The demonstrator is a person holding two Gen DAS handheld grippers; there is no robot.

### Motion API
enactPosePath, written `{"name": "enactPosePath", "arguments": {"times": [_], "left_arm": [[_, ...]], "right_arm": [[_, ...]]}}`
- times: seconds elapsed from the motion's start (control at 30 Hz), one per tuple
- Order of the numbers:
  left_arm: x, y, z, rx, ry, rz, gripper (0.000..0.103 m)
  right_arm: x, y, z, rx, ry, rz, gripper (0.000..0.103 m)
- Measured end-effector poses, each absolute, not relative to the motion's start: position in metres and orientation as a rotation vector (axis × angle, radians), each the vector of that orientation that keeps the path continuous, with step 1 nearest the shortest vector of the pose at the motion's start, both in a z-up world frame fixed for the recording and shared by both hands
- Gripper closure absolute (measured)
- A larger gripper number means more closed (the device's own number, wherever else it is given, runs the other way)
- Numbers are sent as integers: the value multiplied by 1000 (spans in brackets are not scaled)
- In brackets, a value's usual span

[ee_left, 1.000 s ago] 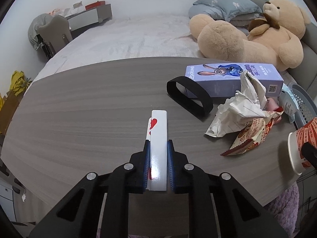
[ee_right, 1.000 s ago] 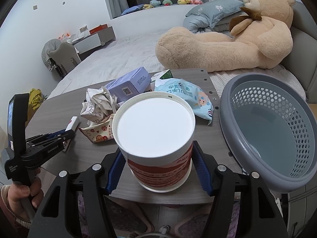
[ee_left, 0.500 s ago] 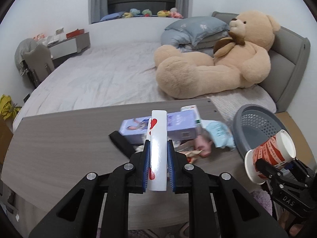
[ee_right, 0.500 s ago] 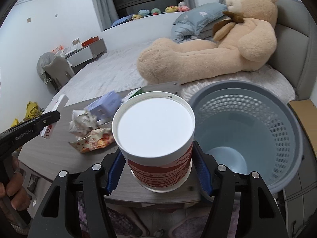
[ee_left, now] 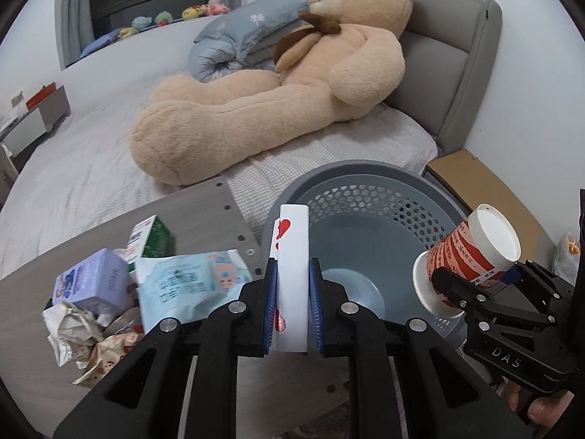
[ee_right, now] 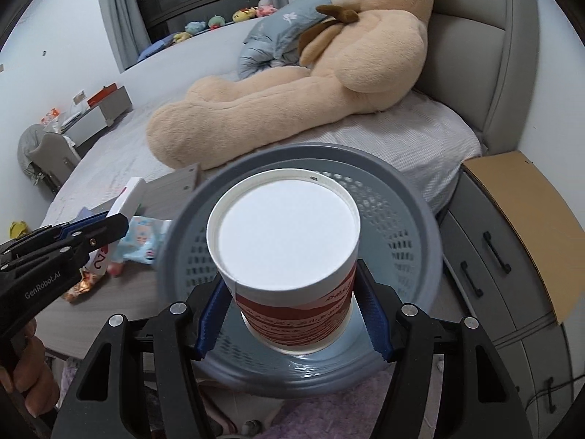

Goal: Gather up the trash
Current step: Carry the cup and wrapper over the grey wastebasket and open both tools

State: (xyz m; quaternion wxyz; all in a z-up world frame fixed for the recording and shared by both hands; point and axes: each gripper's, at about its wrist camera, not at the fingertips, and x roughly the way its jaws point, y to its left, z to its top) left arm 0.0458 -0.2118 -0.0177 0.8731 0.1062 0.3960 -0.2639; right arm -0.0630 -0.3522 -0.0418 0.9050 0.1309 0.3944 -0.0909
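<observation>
Both claws have swung from the surface (ee_left: 204,216) to above the one grey basket (ee_left: 365,172): left claw (ee_left: 291,311) grips one white box (ee_left: 292,256), right claw (ee_right: 292,314) grips one red-and-white cup (ee_right: 285,248). Five pieces remain on the surface.

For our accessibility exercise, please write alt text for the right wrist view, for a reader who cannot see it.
The right hand-held gripper grips a red and white paper cup over a grey perforated basket. At left, the left hand-held gripper holds a flat white box; a large teddy bear lies on the bed behind.
</observation>
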Motion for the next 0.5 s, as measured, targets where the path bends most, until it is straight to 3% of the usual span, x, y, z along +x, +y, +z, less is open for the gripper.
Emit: {"name": "enactPosePath", "arguments": {"times": [0.27,0.33,0.43,0.5], "left_arm": [[47,-246,-33,265,871,-579,85],[48,-249,-34,274,877,-570,80],[49,-252,-34,284,872,-553,66],[49,-251,-33,284,863,-537,33]], "right_arm": [[-64,-382,-57,301,841,-196,40],[-62,-385,-58,306,844,-196,40],[-59,-390,-60,315,844,-195,37],[-60,-392,-59,319,835,-200,30]]}}
